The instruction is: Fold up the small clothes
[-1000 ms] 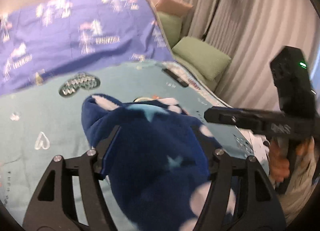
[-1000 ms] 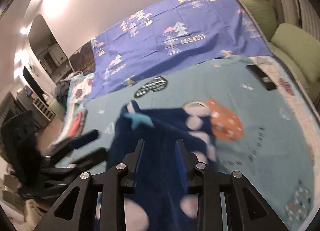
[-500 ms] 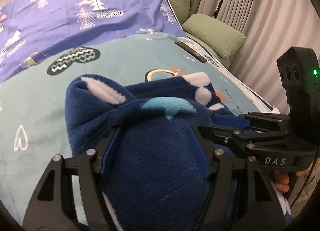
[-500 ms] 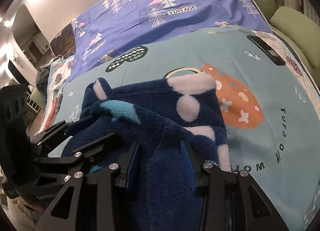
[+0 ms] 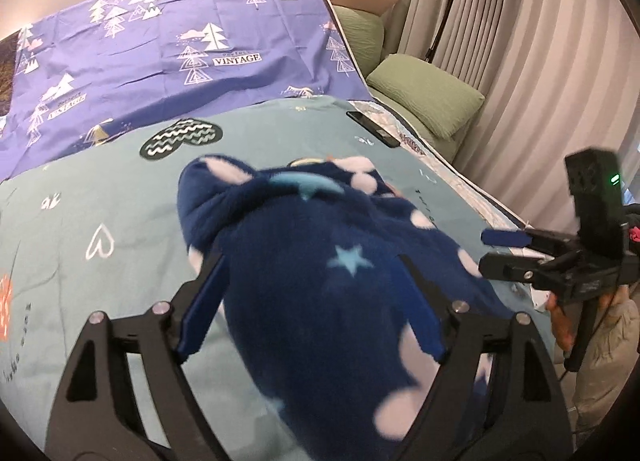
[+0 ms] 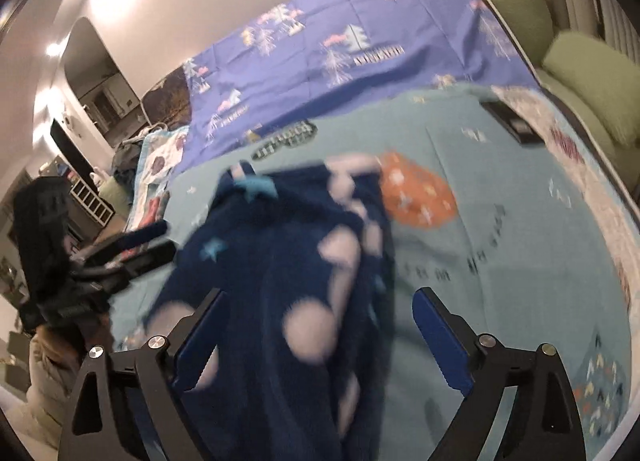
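Observation:
A navy fleece garment (image 5: 320,261) with white dots and pale blue stars lies bunched on the teal bedspread (image 5: 100,201). My left gripper (image 5: 312,301) straddles its near end. Its jaws are opening, and the left pad (image 5: 200,309) stands clear of the cloth. In the right wrist view the same garment (image 6: 288,253) lies between the wide, still opening jaws of my right gripper (image 6: 320,341), whose right pad (image 6: 440,345) is off the fabric. Each gripper also shows in the other's view: the right gripper (image 5: 508,249) at the garment's right side, the left gripper (image 6: 148,241) at its left.
A purple tree-print sheet (image 5: 180,41) covers the far half of the bed. A black flat device (image 5: 372,127) lies near the right edge of the bed. Green pillows (image 5: 424,93), a floor lamp (image 5: 452,1) and curtains stand to the right. A hand (image 5: 560,325) holds the right gripper.
Both grippers were shut on the fleece garment and carried it down onto the bedspread. Now both have spread their jaws, and the right one has drawn back a little.

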The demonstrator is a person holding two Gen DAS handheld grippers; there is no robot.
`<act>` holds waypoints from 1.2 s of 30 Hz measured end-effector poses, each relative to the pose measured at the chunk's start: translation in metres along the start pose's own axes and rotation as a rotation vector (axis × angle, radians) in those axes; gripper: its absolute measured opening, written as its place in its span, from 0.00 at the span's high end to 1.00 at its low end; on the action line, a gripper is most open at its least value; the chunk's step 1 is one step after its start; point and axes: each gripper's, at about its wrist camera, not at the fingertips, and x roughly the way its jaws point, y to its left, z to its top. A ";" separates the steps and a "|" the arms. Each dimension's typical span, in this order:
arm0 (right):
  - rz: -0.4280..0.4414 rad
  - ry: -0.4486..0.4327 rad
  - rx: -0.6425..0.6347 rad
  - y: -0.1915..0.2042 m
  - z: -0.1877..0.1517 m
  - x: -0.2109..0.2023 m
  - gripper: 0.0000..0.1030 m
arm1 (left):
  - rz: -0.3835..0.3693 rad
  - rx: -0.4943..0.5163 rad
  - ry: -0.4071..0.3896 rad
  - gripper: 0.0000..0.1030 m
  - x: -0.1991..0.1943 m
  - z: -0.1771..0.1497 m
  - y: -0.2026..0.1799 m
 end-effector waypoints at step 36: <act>0.438 0.151 0.199 -0.028 -0.044 0.027 0.40 | -0.411 -0.402 0.157 0.07 0.025 -0.061 0.010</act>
